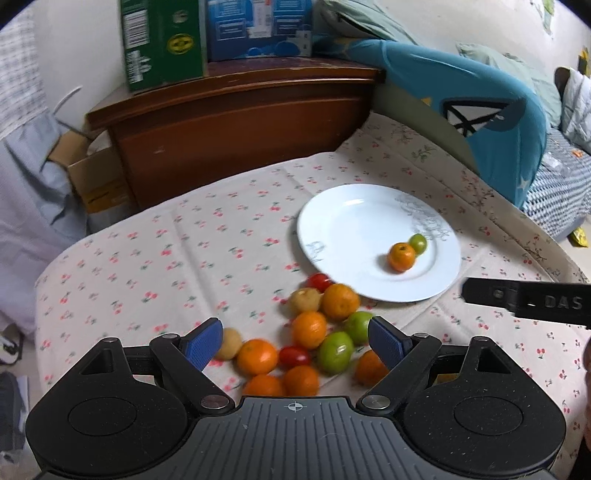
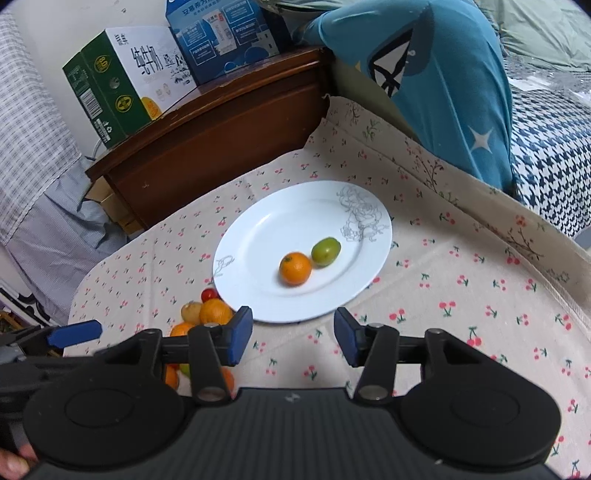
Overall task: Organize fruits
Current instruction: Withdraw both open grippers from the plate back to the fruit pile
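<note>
Cherry-print cloth (image 1: 166,251) over the bench, wooden cabinet (image 1: 236,125) behind it with green carton (image 1: 162,40) and blue carton (image 1: 258,26) on top, teal cushion (image 1: 461,103) right of that. Centered on the cloth, a white plate (image 2: 258,236) carrying one orange (image 2: 295,268) touching one green fruit (image 2: 325,251). Seen whole only from the left wrist: loose fruit pile (image 1: 314,332) just below the plate's near-left rim, oranges, green fruits, cherry tomatoes and two tan ones, lying under the left gripper (image 1: 295,341), blue pads wide apart, nothing clamped. From the right wrist, mostly hidden pile, clearer plate and carton print; right gripper (image 2: 293,339) partly apart, empty, hovering over bare cloth just below the plate.
</note>
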The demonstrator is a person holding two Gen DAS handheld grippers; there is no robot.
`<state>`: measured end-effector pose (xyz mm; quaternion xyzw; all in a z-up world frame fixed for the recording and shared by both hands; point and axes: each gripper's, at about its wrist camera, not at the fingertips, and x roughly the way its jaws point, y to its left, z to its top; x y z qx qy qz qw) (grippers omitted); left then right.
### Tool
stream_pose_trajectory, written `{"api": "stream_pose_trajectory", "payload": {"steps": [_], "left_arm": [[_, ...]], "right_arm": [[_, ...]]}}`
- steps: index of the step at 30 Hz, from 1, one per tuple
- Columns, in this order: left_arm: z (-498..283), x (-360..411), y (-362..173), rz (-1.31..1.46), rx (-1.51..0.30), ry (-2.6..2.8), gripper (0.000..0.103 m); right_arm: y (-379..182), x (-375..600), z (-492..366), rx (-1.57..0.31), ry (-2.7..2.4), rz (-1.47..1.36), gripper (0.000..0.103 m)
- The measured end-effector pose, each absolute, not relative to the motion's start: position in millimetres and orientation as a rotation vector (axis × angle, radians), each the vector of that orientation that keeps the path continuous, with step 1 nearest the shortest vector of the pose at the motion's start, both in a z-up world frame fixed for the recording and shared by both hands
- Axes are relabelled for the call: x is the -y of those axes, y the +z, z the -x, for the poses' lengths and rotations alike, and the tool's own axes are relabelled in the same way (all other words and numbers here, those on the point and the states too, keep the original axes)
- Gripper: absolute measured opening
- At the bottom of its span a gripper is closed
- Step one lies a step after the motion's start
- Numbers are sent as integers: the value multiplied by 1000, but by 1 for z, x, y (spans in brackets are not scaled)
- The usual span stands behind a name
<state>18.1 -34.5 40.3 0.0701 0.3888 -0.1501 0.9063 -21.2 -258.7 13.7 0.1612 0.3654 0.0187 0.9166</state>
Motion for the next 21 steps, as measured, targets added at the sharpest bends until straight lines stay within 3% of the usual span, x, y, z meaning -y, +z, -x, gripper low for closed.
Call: {"api": "stream_pose_trajectory", "payload": {"steps": [21], "left_arm": [[9,-25,12,-184,-892,-310,87]], "right_arm": [[-6,246,48,-867,117,-298,50]]}}
